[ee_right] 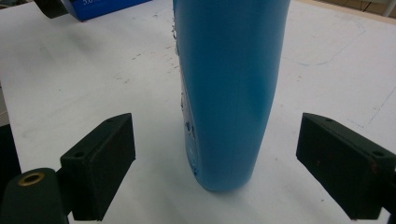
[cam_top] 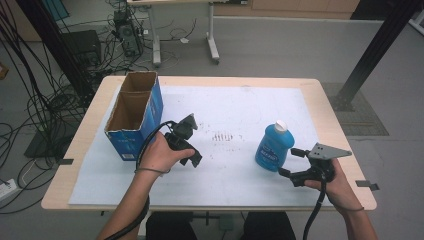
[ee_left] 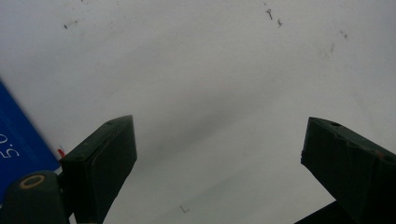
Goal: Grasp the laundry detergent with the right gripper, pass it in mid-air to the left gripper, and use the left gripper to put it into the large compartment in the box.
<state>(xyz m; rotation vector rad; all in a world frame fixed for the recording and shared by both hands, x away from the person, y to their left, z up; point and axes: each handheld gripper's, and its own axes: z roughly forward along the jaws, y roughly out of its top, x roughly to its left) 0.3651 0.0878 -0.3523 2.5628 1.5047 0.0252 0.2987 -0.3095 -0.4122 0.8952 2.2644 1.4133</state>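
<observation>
Forearms come in over the near edge of the light wooden desk (cam_top: 330,105), which carries a white paper sheet (cam_top: 225,170) across most of its top. At near right, the right hand (cam_top: 340,189) holds the black right gripper (cam_top: 291,166) with a grey three-cornered plate on top, pointed left at the upright blue plastic bottle with a white cap (cam_top: 273,147). In the right gripper view the jaws stand wide apart, one on each side of the bottle's (ee_right: 229,93) lower body, and neither touches it; the bottle stands on the sheet just beyond their tips. Further left, the left hand (cam_top: 157,155) holds the black left gripper (cam_top: 192,159) low over the sheet, near the middle of the desk. In the left gripper view its jaws are also spread wide with only bare white sheet (ee_left: 210,93) between them, and a blue corner of the box (ee_left: 16,144) shows at the left edge. That open-topped blue cardboard box with a brown inside (cam_top: 135,112) stands at far left on the desk, just beside the left hand. A patch of dark scuff marks (cam_top: 223,136) lies on the sheet between the left gripper and the bottle. Beyond the desk, on the grey floor, lie tangled black cables (cam_top: 30,75).
</observation>
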